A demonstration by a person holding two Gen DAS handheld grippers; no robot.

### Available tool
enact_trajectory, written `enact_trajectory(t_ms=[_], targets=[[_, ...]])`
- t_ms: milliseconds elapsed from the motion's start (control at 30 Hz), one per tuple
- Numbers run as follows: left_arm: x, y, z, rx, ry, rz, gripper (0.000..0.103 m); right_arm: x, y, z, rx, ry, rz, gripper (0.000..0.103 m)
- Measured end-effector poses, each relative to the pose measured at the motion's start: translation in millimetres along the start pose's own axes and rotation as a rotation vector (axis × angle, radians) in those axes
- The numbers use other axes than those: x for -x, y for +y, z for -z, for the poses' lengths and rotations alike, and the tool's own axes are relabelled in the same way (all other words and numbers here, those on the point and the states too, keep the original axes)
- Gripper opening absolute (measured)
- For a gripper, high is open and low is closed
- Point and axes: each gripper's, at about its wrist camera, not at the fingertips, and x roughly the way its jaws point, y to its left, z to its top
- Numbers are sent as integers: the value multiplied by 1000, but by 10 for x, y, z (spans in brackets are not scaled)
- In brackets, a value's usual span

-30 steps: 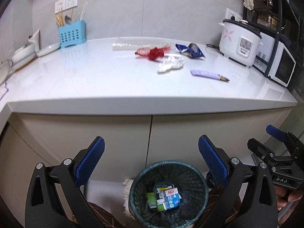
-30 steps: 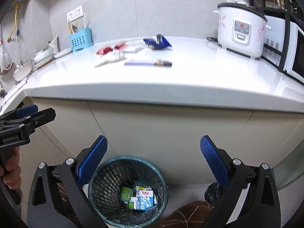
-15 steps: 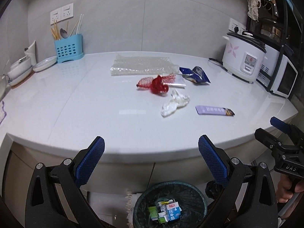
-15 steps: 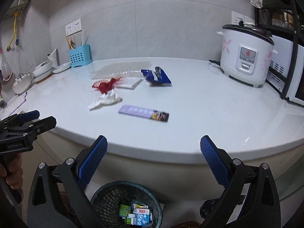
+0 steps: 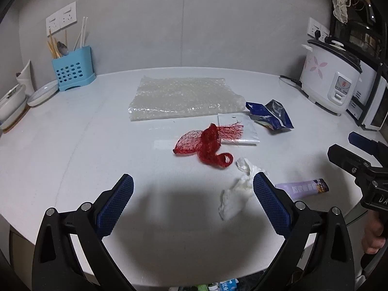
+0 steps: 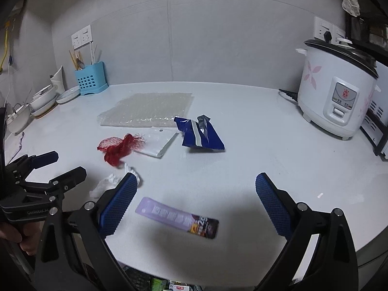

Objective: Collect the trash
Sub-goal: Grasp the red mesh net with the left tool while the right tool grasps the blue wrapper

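both grippers raised from bin to desk (image 5: 72,145) | fingers spread, nothing held | purple wrapper (image 6: 177,217) — lined up next

Grey tiled wall (image 5: 194,24) behind a white countertop (image 5: 72,145)

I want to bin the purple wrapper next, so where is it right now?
The purple wrapper lies flat near the counter's front edge, just ahead of the open right claw. The crumpled white tissue is its nearest neighbour, to its left.
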Motion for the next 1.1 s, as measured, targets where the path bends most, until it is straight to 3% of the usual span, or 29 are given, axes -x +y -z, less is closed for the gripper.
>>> enact_trajectory(t_ms=[233, 433, 600, 767, 867, 1100], targets=[[-408, 7, -315, 8, 46, -4, 97, -561, -39, -400, -39, 81, 2, 90], [-699, -45, -401, -10, 91, -26, 91, -996, -78, -517, -56, 158, 15, 84], [-823, -59, -402, -4, 119, -24, 73, -1213, -64, -529, -71, 206, -9, 78], [-888, -33, -417, 33, 152, 14, 41, -1393, -85, -526, -120, 276, -46, 68], [-881, 4, -435, 48, 157, 16, 24, -1463, -114, -524, -153, 313, -57, 57], [-759, -3, -436, 19, 120, -1, 17, -1453, -95, -560, -160, 304, -40, 47]])
